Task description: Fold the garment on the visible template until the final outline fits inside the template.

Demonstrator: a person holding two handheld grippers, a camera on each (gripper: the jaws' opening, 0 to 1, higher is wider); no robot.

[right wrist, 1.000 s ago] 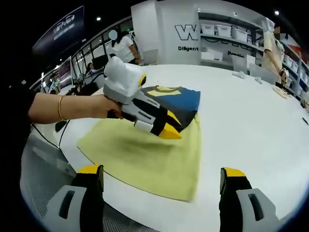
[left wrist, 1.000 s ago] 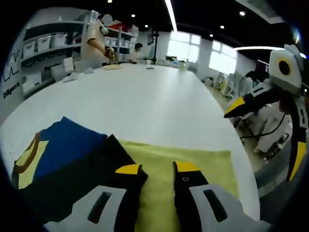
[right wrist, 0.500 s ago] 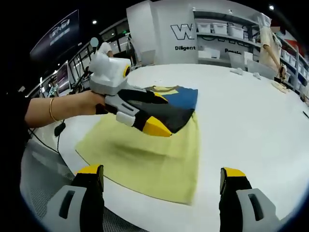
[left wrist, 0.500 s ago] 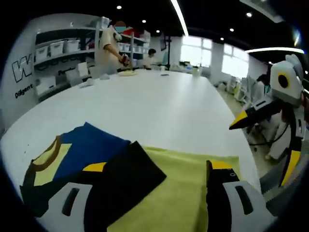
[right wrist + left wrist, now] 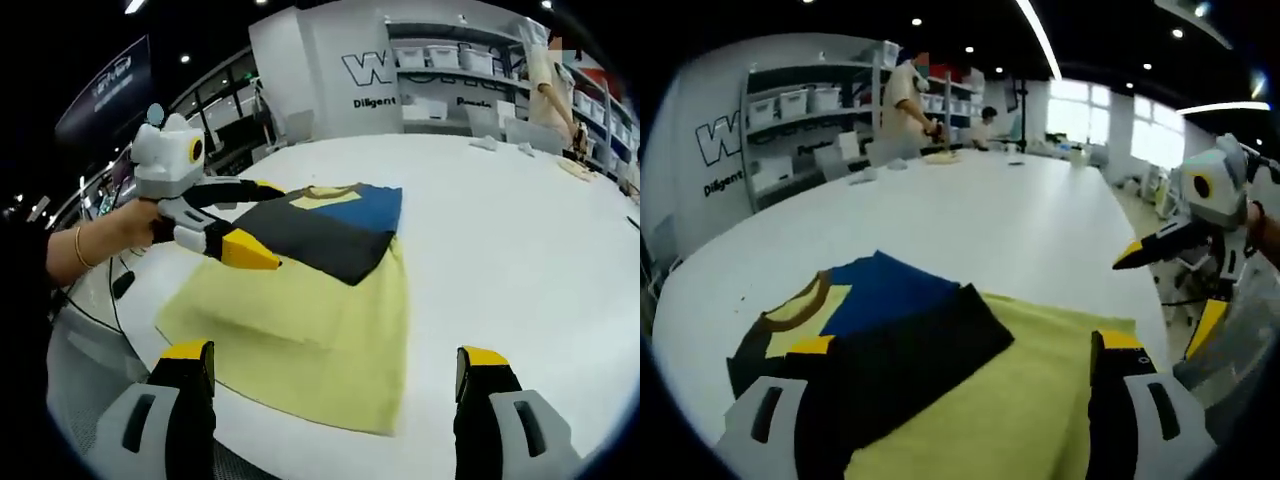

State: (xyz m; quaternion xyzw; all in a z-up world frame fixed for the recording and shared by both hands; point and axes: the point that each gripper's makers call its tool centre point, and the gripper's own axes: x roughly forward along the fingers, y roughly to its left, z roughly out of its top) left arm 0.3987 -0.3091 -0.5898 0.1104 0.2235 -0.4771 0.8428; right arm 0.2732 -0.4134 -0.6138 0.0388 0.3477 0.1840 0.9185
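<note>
The folded garment (image 5: 890,325) is black, with a blue panel and a yellow collar patch. It lies on the far part of the yellow-green template (image 5: 1040,390), and its collar end reaches past the template onto the white table. My left gripper (image 5: 963,345) is open just short of it, jaws wide and holding nothing. In the right gripper view the garment (image 5: 325,225) rests on the template (image 5: 300,330), with the left gripper (image 5: 258,222) hovering open at its left edge, held by a hand. My right gripper (image 5: 335,355) stands open near the table's front edge, and it also appears as the right gripper (image 5: 1170,288).
The large white table (image 5: 520,240) stretches far beyond the template. A person (image 5: 902,105) stands at its far end by shelves of white bins (image 5: 790,105). Small items lie on the table near that person. The table's rounded edge (image 5: 90,330) runs close beside the template.
My left gripper's jaws have spread from nearly together to wide apart, and it has drawn back off the garment to its edge. The right gripper has stayed open and in place.
</note>
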